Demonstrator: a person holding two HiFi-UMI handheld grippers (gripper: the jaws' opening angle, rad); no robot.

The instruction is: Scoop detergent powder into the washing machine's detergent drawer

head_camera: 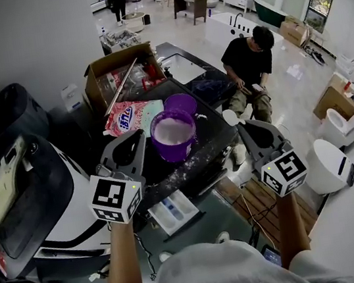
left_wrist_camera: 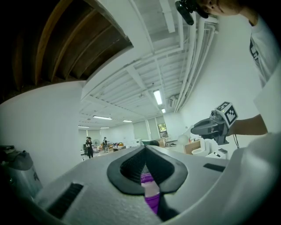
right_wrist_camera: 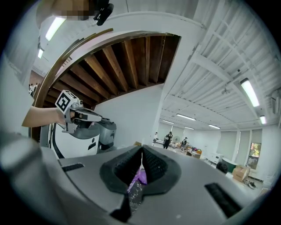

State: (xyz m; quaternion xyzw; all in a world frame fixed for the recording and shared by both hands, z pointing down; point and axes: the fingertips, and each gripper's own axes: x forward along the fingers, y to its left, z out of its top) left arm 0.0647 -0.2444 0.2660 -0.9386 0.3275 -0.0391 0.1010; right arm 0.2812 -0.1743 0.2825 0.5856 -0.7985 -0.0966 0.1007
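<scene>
A purple bucket [head_camera: 174,134] of white detergent powder stands on the dark machine top [head_camera: 216,139], its purple lid [head_camera: 180,103] just behind it. Below the top's front edge the white detergent drawer [head_camera: 173,213] is pulled out. My left gripper [head_camera: 137,134] hangs shut and empty just left of the bucket. My right gripper [head_camera: 240,125] is shut and empty to the bucket's right, beside a small white rounded object [head_camera: 230,117]. Between the shut fingers, the left gripper [left_wrist_camera: 145,149] view shows the bucket [left_wrist_camera: 152,195], and the right gripper [right_wrist_camera: 141,151] view shows a strip of purple [right_wrist_camera: 140,176].
A pink and teal detergent bag [head_camera: 130,117] lies behind the bucket, in front of an open cardboard box [head_camera: 119,73]. Spilled powder dusts the dark top. A large white and black appliance [head_camera: 37,206] fills the left. A person [head_camera: 250,66] sits on the floor at the right.
</scene>
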